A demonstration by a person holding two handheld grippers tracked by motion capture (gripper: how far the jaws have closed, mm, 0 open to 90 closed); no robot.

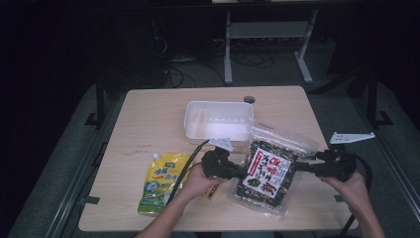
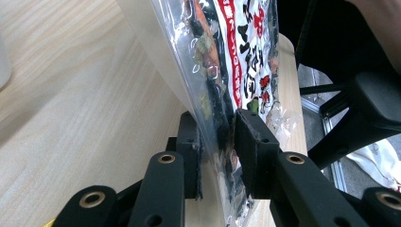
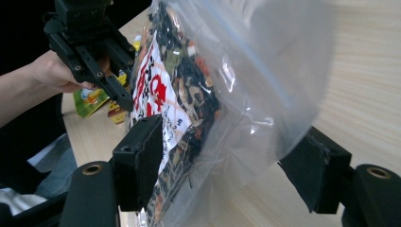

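The clear snack bag (image 1: 267, 168), filled with dark dried pieces and bearing a white label with red print, is at the near right of the counter (image 1: 148, 124), between the two grippers. The left gripper (image 2: 218, 156) is clamped on the bag's left edge. The right gripper (image 3: 222, 170) has its jaws wide apart around the bag's right edge. A white tub (image 1: 218, 121) lies just beyond; a yellow-green pouch (image 1: 161, 181) lies to the left.

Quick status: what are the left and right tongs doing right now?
Left tongs: closed on the edge of the clear plastic bag of dark dried food with a red-and-white label.
Right tongs: open, bag between the jaws, pads not pressing.
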